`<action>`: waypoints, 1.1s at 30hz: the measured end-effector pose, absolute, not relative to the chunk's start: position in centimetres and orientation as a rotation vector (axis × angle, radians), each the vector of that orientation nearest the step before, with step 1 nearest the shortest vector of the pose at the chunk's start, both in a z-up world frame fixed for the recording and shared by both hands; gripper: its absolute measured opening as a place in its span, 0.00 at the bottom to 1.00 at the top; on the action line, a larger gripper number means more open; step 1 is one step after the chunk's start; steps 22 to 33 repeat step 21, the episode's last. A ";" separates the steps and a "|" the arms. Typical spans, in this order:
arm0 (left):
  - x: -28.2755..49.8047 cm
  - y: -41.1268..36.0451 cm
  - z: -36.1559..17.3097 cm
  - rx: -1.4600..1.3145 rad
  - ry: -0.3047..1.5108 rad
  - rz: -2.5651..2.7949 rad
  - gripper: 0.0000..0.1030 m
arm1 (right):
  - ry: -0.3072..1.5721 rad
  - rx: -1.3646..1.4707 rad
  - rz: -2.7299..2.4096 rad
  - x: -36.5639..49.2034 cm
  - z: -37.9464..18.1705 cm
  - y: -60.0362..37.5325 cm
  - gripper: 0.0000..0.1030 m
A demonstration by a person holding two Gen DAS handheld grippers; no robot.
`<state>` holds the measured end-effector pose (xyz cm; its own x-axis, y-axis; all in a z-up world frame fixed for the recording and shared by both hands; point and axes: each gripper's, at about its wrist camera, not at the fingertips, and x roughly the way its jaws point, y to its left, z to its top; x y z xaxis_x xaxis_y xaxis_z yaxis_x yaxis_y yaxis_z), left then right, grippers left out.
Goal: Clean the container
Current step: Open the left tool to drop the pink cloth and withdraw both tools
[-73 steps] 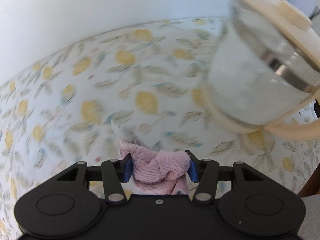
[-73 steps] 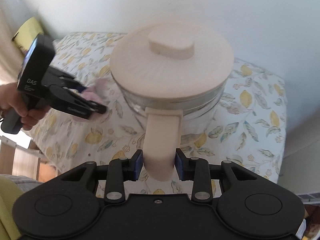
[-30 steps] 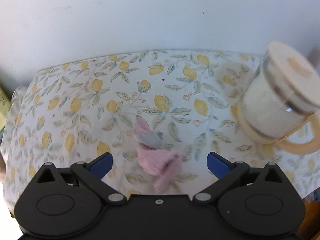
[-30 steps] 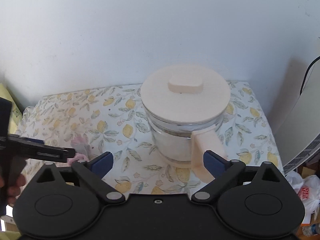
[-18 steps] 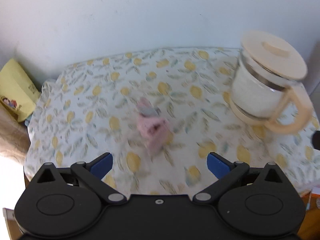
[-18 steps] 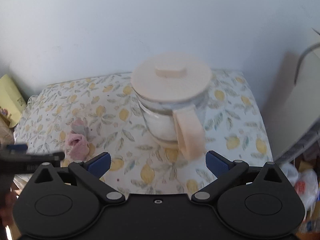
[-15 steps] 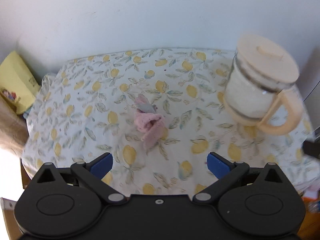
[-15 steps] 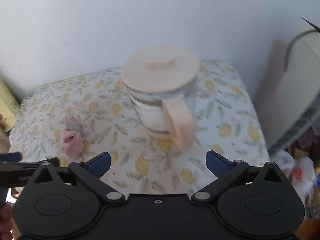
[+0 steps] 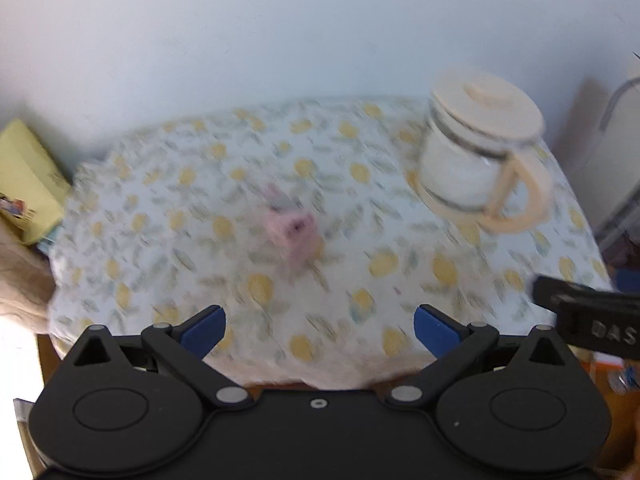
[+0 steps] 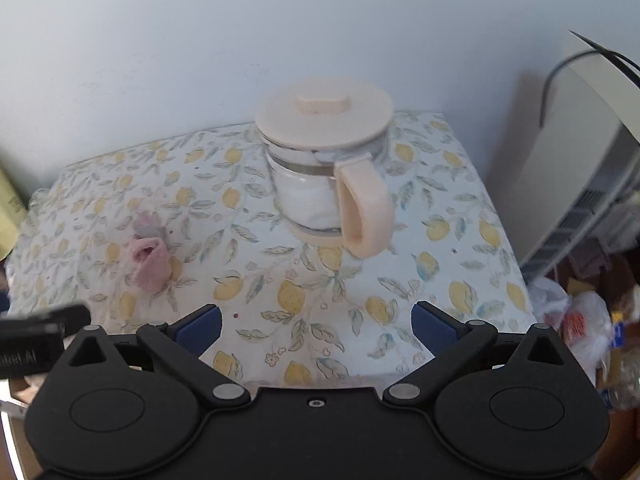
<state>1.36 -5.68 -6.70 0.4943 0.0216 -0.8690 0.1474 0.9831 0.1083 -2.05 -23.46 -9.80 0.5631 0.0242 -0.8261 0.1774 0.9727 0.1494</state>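
A glass container (image 10: 316, 184) with a cream lid and cream handle stands upright on the lemon-print tablecloth (image 10: 460, 240), at the back. It shows at the right in the left wrist view (image 9: 476, 160). A crumpled pink cloth (image 10: 148, 260) lies on the table left of it, seen blurred in the left wrist view (image 9: 292, 232). My left gripper (image 9: 318, 330) is open and empty, back at the table's front edge. My right gripper (image 10: 316, 330) is open and empty, also at the front edge, well short of the container's handle (image 10: 364, 216).
A white wall runs behind the table. A yellow pack (image 9: 24, 184) sits off the table's left edge. A white appliance with a black cable (image 10: 592, 152) stands to the right, with plastic bags (image 10: 576, 320) on the floor below.
Both grippers have let go, the left of the pink cloth and the right of the container's handle. Both have pulled back from the table, so cloth and container look smaller and farther.
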 end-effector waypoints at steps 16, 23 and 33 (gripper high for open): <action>1.3 -3.9 -5.9 0.122 1.015 -0.030 1.00 | 0.960 0.206 -0.115 -2.3 -9.1 -22.9 1.00; 1.8 -3.7 -5.7 0.134 1.001 -0.049 1.00 | 0.963 0.219 -0.131 -1.9 -9.1 -23.2 1.00; 1.8 -3.7 -5.7 0.134 1.001 -0.049 1.00 | 0.963 0.219 -0.131 -1.9 -9.1 -23.2 1.00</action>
